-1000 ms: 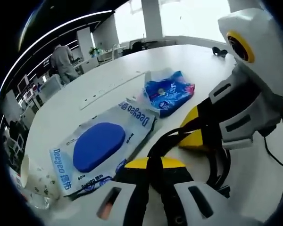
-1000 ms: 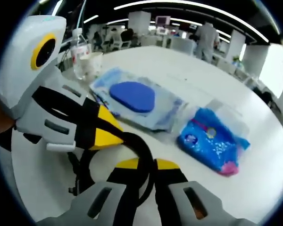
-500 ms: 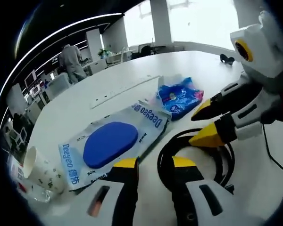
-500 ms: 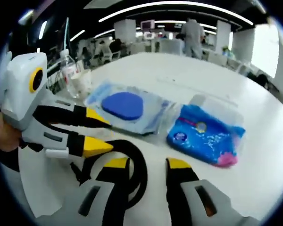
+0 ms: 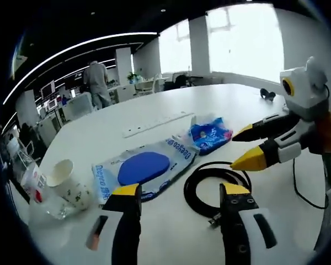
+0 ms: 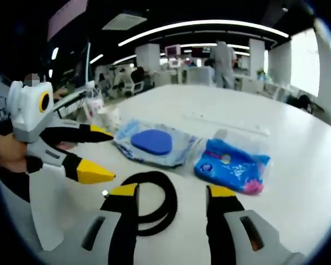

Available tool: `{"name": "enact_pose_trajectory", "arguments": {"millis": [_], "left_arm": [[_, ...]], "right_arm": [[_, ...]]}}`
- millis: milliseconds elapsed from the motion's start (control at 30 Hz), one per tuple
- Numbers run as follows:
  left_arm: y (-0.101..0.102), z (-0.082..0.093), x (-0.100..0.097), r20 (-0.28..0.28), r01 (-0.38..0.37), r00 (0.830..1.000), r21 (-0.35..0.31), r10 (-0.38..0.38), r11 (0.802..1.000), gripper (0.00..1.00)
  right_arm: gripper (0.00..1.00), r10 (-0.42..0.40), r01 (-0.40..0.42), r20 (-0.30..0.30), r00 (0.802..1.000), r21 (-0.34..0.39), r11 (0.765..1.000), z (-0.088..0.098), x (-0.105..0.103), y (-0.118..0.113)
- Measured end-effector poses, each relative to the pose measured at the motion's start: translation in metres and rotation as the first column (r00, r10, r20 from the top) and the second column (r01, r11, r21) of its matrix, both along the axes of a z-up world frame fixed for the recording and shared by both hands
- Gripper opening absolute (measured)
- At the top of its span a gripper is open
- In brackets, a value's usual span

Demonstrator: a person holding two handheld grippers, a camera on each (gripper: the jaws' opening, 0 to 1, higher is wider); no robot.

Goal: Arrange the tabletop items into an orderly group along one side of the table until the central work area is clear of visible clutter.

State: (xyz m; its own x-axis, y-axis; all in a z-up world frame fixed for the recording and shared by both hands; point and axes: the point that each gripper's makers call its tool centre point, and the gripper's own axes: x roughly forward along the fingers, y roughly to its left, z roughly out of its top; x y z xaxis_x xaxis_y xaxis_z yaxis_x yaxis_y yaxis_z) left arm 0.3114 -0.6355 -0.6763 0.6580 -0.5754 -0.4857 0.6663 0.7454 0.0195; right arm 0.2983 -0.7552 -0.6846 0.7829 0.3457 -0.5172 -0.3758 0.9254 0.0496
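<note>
A coiled black cable (image 5: 214, 185) lies loose on the white table (image 5: 154, 105), just ahead of my left gripper (image 5: 180, 190), which is open and holds nothing. My right gripper (image 5: 244, 148) comes in from the right, also open, above the coil's far side. In the right gripper view the cable (image 6: 171, 200) lies between the open jaws of my right gripper (image 6: 172, 191), with my left gripper (image 6: 107, 154) open to the left of it. Beyond the coil lie a wipes pack with a blue lid (image 5: 143, 167) (image 6: 153, 143) and a blue packet (image 5: 209, 134) (image 6: 229, 167).
A paper cup (image 5: 69, 182) (image 6: 107, 117) and a water bottle (image 5: 32, 186) stand near the table's edge beside the wipes pack. A white power strip (image 5: 157, 122) lies further back. A small dark object (image 5: 266, 94) sits at the far end. A person stands in the office beyond.
Both grippers went from nearly shut on the black cable to open and drew back from it. The coil now lies free on the table.
</note>
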Motion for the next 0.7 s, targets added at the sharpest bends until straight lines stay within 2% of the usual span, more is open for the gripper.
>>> {"name": "enact_pose_trajectory", "arguments": {"millis": [67,133,267,333,467,700], "left_arm": [[0.008,0.003,-0.01,0.006,-0.01,1.0,0.002,0.01,1.0,0.61],[0.017,0.002,-0.024,0.011,-0.008,1.0,0.012,0.008,1.0,0.64],[0.033,-0.002,-0.053,-0.029,-0.016,0.999,0.004,0.016,1.0,0.75],[0.04,0.002,-0.066,-0.024,-0.019,1.0,-0.013,0.018,1.0,0.79],[0.054,0.014,-0.089,-0.022,-0.046,0.999,-0.049,0.045,0.998,0.83],[0.068,0.03,-0.118,0.001,-0.074,0.997,-0.069,0.074,0.995,0.84]], "right_arm": [[0.55,-0.019,0.019,-0.012,1.0,-0.005,1.0,0.001,-0.006,-0.004],[0.56,-0.023,0.023,0.004,1.0,-0.005,1.0,0.006,-0.013,-0.006],[0.67,-0.014,0.014,0.01,1.0,-0.009,1.0,0.008,-0.031,-0.01],[0.66,-0.019,0.019,-0.016,1.0,0.025,1.0,0.006,-0.045,-0.013],[0.73,-0.024,0.024,-0.021,0.999,0.008,1.0,0.007,-0.07,-0.023],[0.83,-0.013,0.013,0.017,1.0,0.008,1.0,0.032,-0.11,-0.027]]}}
